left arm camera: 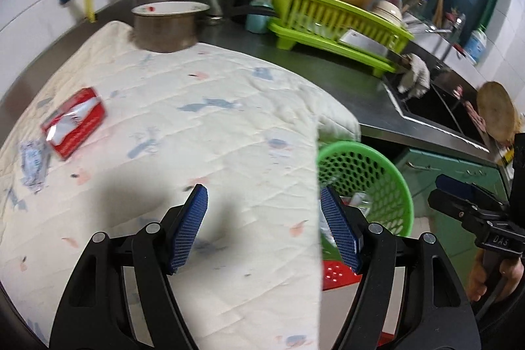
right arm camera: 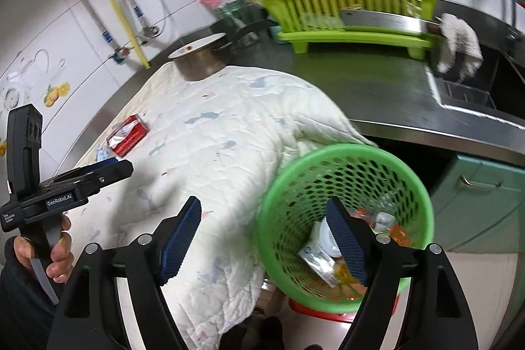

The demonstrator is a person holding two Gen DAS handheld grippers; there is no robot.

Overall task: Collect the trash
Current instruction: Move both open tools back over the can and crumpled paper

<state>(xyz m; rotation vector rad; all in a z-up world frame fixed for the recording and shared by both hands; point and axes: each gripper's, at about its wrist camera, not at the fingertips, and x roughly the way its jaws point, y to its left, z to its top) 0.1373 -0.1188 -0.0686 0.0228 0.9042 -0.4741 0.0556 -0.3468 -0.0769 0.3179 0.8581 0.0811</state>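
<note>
A red and silver packet (left arm camera: 74,123) lies on the white quilted cloth (left arm camera: 197,127) at the left, with a crumpled blue-white wrapper (left arm camera: 32,164) beside it. Both show in the right wrist view, the packet (right arm camera: 128,135) and the wrapper (right arm camera: 102,154). A green mesh basket (right arm camera: 344,218) stands below the counter edge and holds several pieces of trash (right arm camera: 323,258). It also shows in the left wrist view (left arm camera: 367,182). My left gripper (left arm camera: 264,212) is open and empty over the cloth's near edge. My right gripper (right arm camera: 262,223) is open and empty, its right finger over the basket.
A metal pot (left arm camera: 167,25) stands on the cloth's far corner. A lime dish rack (left arm camera: 331,22) with pans and bowls sits on the steel counter (left arm camera: 328,71). A sink (left arm camera: 436,107) with a white rag (left arm camera: 415,76) is at the right. Green cabinets (right arm camera: 485,202) are below.
</note>
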